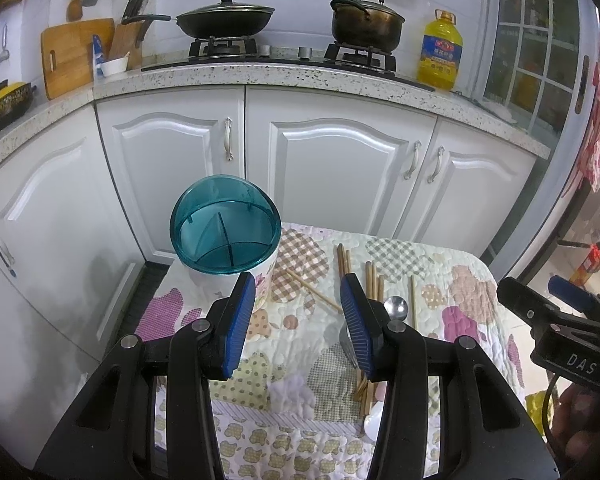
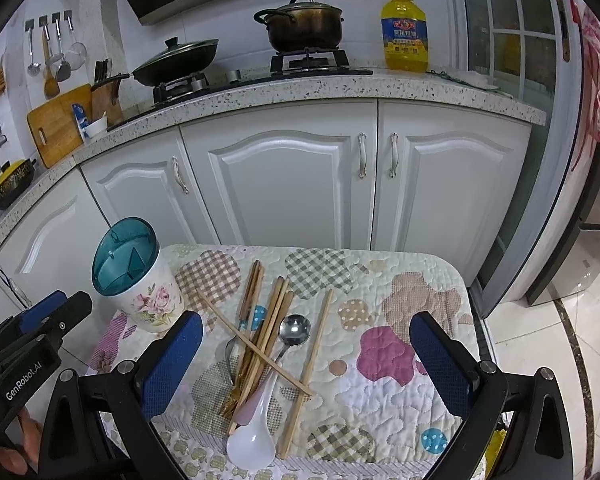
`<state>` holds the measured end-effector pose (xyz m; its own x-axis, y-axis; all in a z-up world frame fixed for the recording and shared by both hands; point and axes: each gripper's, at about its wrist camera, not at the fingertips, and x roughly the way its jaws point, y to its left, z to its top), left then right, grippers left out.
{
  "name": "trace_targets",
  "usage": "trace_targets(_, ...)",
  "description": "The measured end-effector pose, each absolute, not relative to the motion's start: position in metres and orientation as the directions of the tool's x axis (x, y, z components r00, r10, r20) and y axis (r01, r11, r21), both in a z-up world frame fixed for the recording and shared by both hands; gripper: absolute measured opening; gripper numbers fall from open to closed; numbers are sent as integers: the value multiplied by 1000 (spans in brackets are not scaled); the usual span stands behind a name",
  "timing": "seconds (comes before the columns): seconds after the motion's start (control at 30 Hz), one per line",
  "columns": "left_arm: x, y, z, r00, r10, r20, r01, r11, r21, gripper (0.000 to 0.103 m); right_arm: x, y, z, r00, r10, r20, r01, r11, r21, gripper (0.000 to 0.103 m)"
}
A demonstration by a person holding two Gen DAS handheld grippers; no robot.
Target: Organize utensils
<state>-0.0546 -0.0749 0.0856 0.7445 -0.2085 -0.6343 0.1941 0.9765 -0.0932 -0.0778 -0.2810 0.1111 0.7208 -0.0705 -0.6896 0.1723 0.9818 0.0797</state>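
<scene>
Right claw [image 2: 306, 364] wide open, holds nothing, hangs low over utensil pile [image 2: 264, 356] on quilted table [image 2: 400, 304]. Left claw [image 1: 298, 320] half open, empty, above pile's left edge. Holder cup [image 2: 138, 276] stands left of pile, maybe just apart.

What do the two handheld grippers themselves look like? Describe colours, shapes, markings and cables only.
Both the left gripper and right gripper have black angular arms with silver pivot bolts and flat blue textured finger pads. Seen from the other camera, the left body reads "GenRobot.AI" in white; the right reads "DAS", with a black cable beneath. Bare fingers grip each handle; no sleeves visible.
</scene>
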Motion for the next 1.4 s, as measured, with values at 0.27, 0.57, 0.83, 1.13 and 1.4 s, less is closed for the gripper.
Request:
trace_targets(0.27, -53, -74, 85, 747, -200, -634, 189, 978, -86, 44, -77, -280, 109, 713, -82, -696, 176, 982, 64, 103)
trace_targets(0.57, -53, -75, 82, 748, -188, -637, 183, 980, -74, 44, -76, -281, 107, 706, -95, -702, 183, 982, 52, 103)
trace_targets(0.83, -53, -76, 81, 746, -185, -640, 180, 981, -73, 44, -75, -282, 105, 699, -95, -709, 181, 982, 47, 103)
trace_targets(1.13, -52, -76, 78, 744, -180, -643, 175, 982, -73, 44, -75, -282, 104, 695, -96, -713, 183, 982, 46, 103)
trace_targets(1.4, -52, -77, 79, 745, -180, -642, 177, 982, -70, 44, -75, -282, 104, 694, -94, -714, 182, 982, 47, 103)
